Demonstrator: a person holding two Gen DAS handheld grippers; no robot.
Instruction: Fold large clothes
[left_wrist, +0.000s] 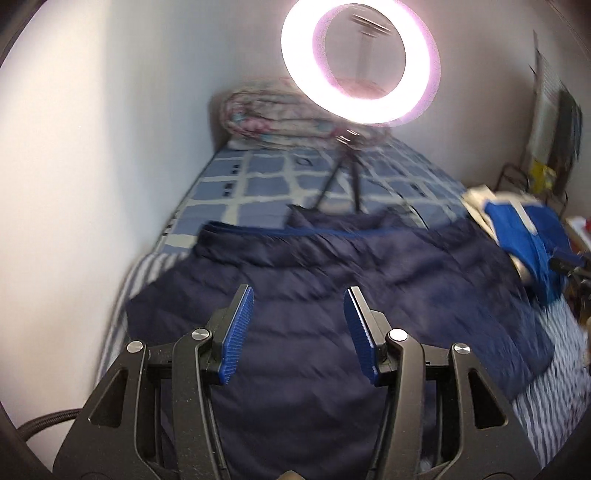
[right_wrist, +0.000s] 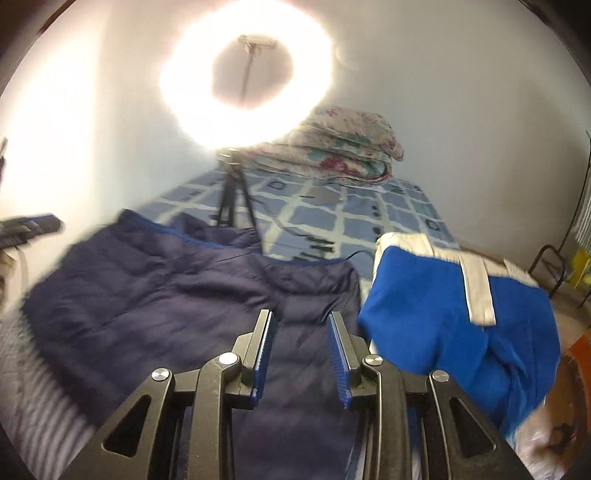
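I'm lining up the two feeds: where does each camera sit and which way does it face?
Left wrist: on the left gripper, angled down over the navy jacket; its open fingers show.
Right wrist: on the right gripper, above the jacket's right side beside blue clothing; its open fingers show.
Shared: jacket, ring light, folded quilt, checked bed.

Hand-held two-finger grippers, wrist views.

Left gripper (left_wrist: 299, 295): matte black linkage arms with triangular cut-outs, round silver pivot screws, and ribbed blue pads (left_wrist: 238, 334) on the inner finger faces; a black braided cable (left_wrist: 40, 424) loops at 8 o'clock. Right gripper (right_wrist: 301, 319): same black frame, silver screws and blue ribbed pads (right_wrist: 341, 363).
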